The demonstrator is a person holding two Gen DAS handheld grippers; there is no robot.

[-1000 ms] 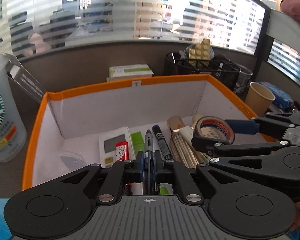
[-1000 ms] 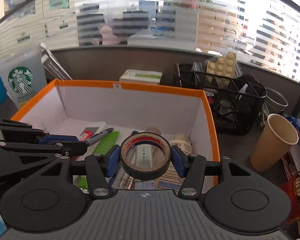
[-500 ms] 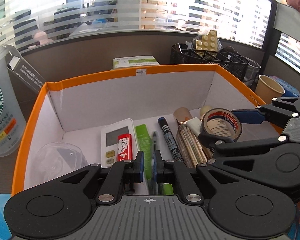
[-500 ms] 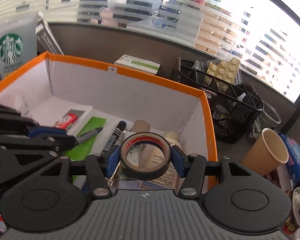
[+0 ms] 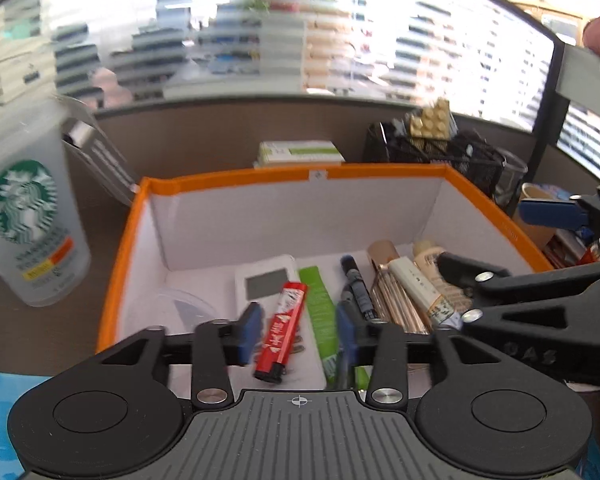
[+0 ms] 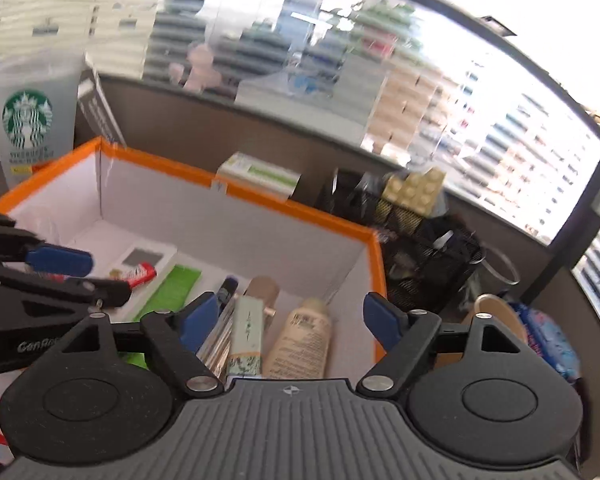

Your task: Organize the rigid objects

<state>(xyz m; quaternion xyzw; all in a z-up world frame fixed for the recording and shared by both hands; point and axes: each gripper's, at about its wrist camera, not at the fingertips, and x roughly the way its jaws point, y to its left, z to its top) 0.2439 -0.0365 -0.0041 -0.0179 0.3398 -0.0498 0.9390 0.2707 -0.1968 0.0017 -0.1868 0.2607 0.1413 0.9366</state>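
Both releases done: left gripper (image 5: 296, 334) opening, pen (image 5: 346, 354) dropped beside marker (image 5: 358, 286) in orange box (image 5: 380, 171); right gripper (image 6: 290, 320) opening emptied, tape roll unseen, presumably boxed.

I see an orange-rimmed box (image 5: 384, 170) with white walls, a red tube (image 5: 282, 330), a green strip (image 5: 320, 304), a dark-blue marker (image 5: 356, 284), and blue pads (image 5: 248, 330) on my black tools.

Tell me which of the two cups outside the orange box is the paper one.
The tan paper cup, right of the orange box. The other, left of it, is a translucent Starbucks cup with a green logo.
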